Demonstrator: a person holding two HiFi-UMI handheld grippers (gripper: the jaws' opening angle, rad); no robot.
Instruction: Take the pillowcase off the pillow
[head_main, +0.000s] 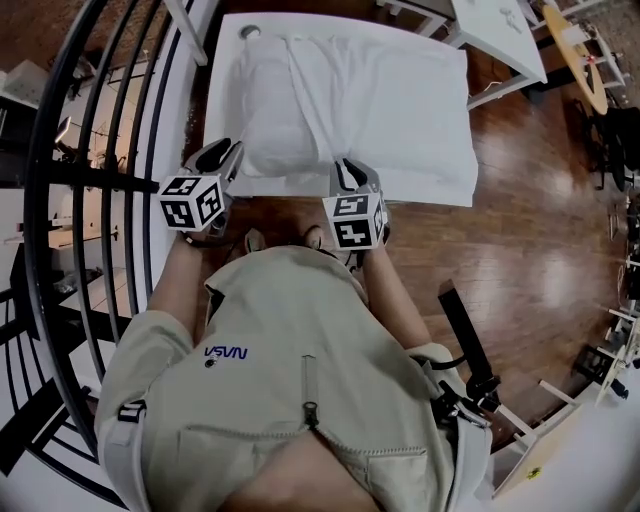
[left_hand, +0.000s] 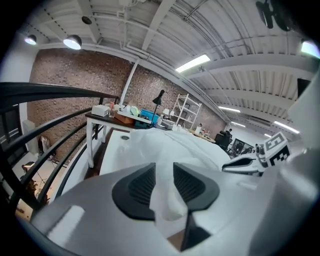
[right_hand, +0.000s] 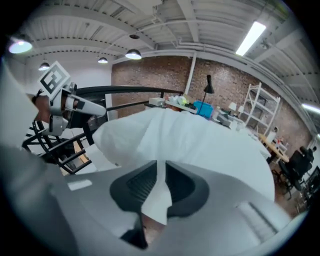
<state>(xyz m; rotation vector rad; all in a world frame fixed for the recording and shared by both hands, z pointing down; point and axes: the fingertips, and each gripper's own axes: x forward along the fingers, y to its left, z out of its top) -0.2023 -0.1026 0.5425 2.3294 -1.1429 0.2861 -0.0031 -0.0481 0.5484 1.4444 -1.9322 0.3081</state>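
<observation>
1. Between the left gripper's (left_hand: 164, 182) pads hangs a loose fold of the white pillowcase (left_hand: 165, 150). The jaws stand somewhat apart, with room either side of the cloth.
2. At the right gripper (right_hand: 161, 185) the jaws leave only a narrow gap, and a thin fold of the same pillowcase runs down through it.
3. Both grippers sit at the pillowcase's near edge, the left at the near left corner and the right further along that edge.
4. The pillowcase lies spread on a white table (head_main: 222, 90), creased lengthwise. The pillow (head_main: 275, 110) bulges under its left part, and the right part lies flat.
5. A black railing (head_main: 110, 120) runs close along the table's left side, and open wooden floor (head_main: 540, 230) lies to the right.
</observation>
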